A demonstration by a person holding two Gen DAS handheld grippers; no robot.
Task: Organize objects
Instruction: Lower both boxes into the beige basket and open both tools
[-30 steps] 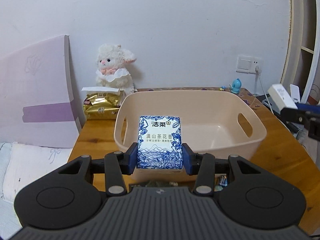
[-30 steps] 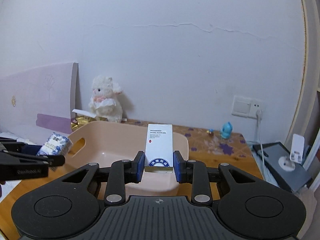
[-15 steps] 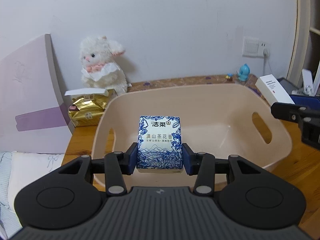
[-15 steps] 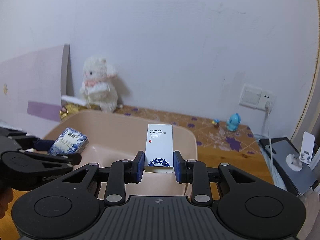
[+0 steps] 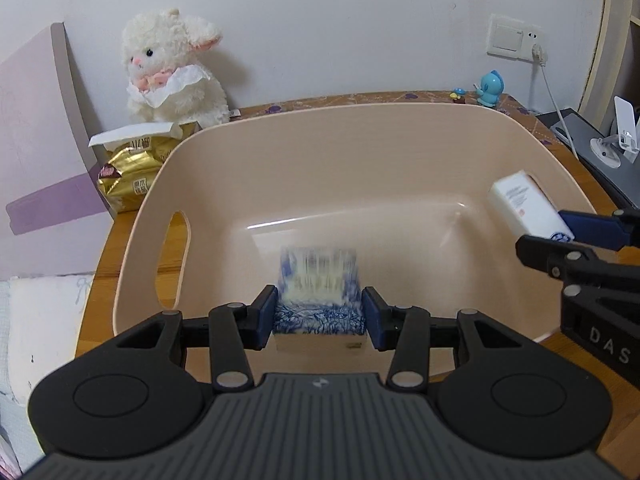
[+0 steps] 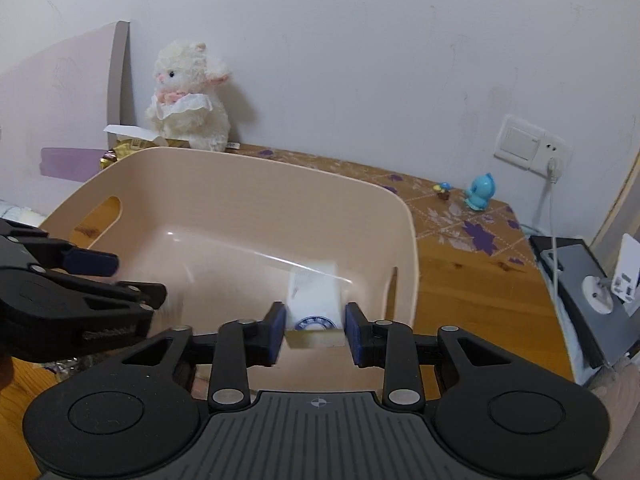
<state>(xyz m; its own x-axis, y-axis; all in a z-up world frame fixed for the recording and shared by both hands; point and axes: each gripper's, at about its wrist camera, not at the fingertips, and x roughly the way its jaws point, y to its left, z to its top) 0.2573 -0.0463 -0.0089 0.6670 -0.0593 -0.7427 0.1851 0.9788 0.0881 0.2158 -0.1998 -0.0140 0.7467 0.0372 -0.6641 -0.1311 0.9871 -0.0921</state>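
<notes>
A beige plastic basket point(image 5: 360, 140) with side handles sits on the wooden table; it also shows in the right wrist view point(image 6: 240, 184). My left gripper point(image 5: 319, 316) is over its near side; its jaws stand a little apart from a blurred blue-and-white tissue pack point(image 5: 318, 280) between them. My right gripper point(image 6: 314, 336) is over the basket's right side, jaws slightly apart beside a white box point(image 6: 316, 300), also seen in the left wrist view point(image 5: 528, 210).
A white plush lamb point(image 5: 172, 68) and a gold tissue pack point(image 5: 132, 176) stand behind the basket at left. A blue figurine point(image 5: 490, 88), a wall socket point(image 5: 514, 36) with cable and a grey device point(image 6: 588, 280) are at right. A purple board point(image 5: 32, 160) leans left.
Both grippers moved forward and down over the basket. Their jaws have opened a little, and the tissue pack and white box look blurred, dropping between the fingers.
</notes>
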